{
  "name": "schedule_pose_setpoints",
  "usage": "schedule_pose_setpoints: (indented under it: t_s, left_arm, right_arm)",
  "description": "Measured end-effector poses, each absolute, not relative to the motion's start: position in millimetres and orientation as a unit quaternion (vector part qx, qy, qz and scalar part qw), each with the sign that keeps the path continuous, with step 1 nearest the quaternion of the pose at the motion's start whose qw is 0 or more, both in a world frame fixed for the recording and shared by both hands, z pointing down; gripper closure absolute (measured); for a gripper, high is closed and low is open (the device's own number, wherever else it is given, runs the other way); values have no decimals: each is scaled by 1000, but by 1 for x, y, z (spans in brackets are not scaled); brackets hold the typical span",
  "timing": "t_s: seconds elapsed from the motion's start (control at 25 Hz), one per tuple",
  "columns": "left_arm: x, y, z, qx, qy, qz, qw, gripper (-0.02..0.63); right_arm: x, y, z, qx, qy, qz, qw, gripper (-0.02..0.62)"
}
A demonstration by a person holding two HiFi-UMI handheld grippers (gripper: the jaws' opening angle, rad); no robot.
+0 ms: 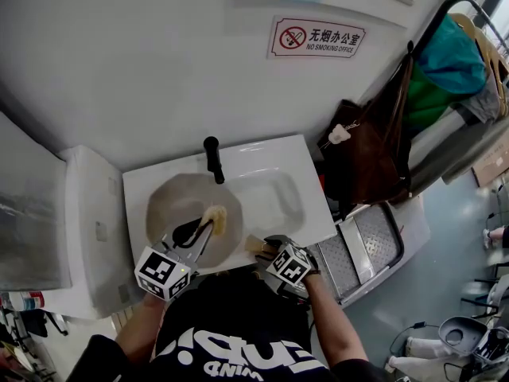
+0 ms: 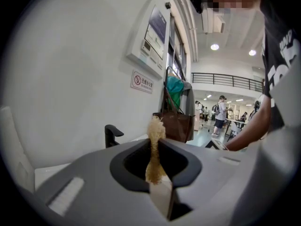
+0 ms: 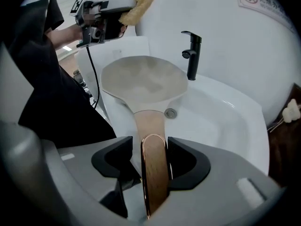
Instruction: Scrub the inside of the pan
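Both grippers loaded. Right gripper (image 3: 154, 166) has its jaws closed narrow on the wooden pan handle (image 3: 153, 140), steadying the pan (image 3: 143, 81). The pan sits over the left part of the white sink (image 3: 225, 121), far rim near the black faucet (image 3: 192, 55). Left gripper (image 2: 157, 173) pinches a tan fibrous scrubber (image 2: 155, 145) between its jaws, the pad sticking out past the tips.

Progress: the scrubber is not on the pan at this moment. The right gripper view shows it held up clear of the pan, close to the wall (image 3: 225, 27). The left gripper view looks out level at the wall and room, with no pan in it. Judged mid-task, either between strokes or ahead of the first one; which cannot be told. The pan's inside looks dull grey and cloudy, possibly a film of water or suds, but the view is too soft to say whether dirt remains. Left to do, as judged: bring the scrubber down into the bowl and work the surface.

Hidden or unclear: the head view flattens height, so there the scrubber seems to overlap the pan. Pan underside not visible. The handle's tail is cut off by the right gripper's body. No running water seen at the faucet. The drain (image 3: 170, 113) shows just beside the handle base.
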State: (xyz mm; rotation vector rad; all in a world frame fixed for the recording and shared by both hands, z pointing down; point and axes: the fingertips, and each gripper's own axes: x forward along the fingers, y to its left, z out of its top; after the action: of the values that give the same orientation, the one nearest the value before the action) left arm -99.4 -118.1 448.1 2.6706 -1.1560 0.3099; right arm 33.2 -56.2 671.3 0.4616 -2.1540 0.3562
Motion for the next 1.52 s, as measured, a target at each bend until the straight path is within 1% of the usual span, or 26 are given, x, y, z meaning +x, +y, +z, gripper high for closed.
schedule_pose_setpoints:
  t_s: [0.08,0.16,0.2,0.48,0.8,1.12,1.4,1.52]
  left_arm:
    - [-100,-118,449,907,-393,107,107,566]
    - [-100,-119,449,907,-392,109,108,566]
    - [-100,-119,450,907,-392,109,108,567]
    - [-101,-119,455,905,-393,117,111,566]
    - [-100,-123,466,913,-365,146,108,566]
    - [-77,-119,496,935,-266,229,53,566]
    - [-57,-108,545,936,-187,297,4,568]
    - [-47,-104,562,938,-164,305,8,568]
  right_arm:
    - [34,-58,673,187,-864,138,447,354]
    - [35,-59,674,188,-861,133,454,411]
    - [36,-59,675,186,-860,134,456,416]
    - [36,-57,677,173,-861,140,458,426]
    - [34,-56,664,164,-846,126,491,430]
    - [35,-51,642,135,-842,140,503,431]
    - [43,-57,637,122,-843,140,505,431]
    - [45,-60,634,120,-843,137,506,431]
